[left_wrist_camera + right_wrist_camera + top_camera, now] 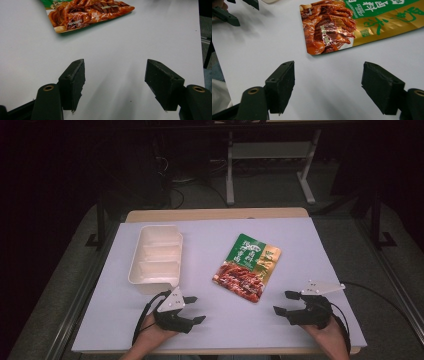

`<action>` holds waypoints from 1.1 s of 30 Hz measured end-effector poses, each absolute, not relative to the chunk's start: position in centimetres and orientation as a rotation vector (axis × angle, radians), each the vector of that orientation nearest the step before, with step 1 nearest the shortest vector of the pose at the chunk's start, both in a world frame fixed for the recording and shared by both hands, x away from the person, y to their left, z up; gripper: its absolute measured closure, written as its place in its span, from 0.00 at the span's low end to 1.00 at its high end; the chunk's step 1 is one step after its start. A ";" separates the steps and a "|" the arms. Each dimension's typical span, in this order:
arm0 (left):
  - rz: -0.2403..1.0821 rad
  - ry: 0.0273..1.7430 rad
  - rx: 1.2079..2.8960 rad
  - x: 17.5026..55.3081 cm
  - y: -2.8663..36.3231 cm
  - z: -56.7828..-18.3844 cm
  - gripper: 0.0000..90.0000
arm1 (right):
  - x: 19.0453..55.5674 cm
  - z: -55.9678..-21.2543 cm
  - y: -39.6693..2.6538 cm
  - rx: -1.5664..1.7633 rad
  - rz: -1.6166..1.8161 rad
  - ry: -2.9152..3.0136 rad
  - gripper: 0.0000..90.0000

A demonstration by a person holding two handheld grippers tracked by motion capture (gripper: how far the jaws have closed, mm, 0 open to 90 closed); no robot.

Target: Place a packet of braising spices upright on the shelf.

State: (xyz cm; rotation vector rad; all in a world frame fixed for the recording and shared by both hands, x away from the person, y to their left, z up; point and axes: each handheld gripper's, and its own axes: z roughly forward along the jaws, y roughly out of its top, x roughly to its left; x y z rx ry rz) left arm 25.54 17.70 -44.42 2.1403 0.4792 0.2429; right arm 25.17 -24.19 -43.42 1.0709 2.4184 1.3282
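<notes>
Broadly, a white rectangular tabletop [210, 320] carries a cream plastic tray with three compartments [156, 257] at its left and a flat glossy foil food pouch [247, 266], green and gold above, printed with red-brown braised meat below, at its middle. Its printed lettering is too small to read, and both gripper views crop its upper part. Nearest the person, the left gripper [193, 309] and right gripper [283, 302] stand with jaws spread, nothing between them, the pouch lying ahead of both, untouched.

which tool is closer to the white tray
The left tool: it sits just below the white tray's near end, while the right tool lies beyond the food pouch.
</notes>
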 end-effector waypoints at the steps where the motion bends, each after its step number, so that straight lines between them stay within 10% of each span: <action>1: 0.243 0.479 2.140 25.5 17.7 -44.4 0.36 | 25.2 -43.4 -24.1 1.071 1.326 2.421 0.29; 33: 0.334 0.512 2.123 30.1 11.9 -42.0 0.55 | 26.1 -43.1 -24.5 1.088 1.300 2.432 0.28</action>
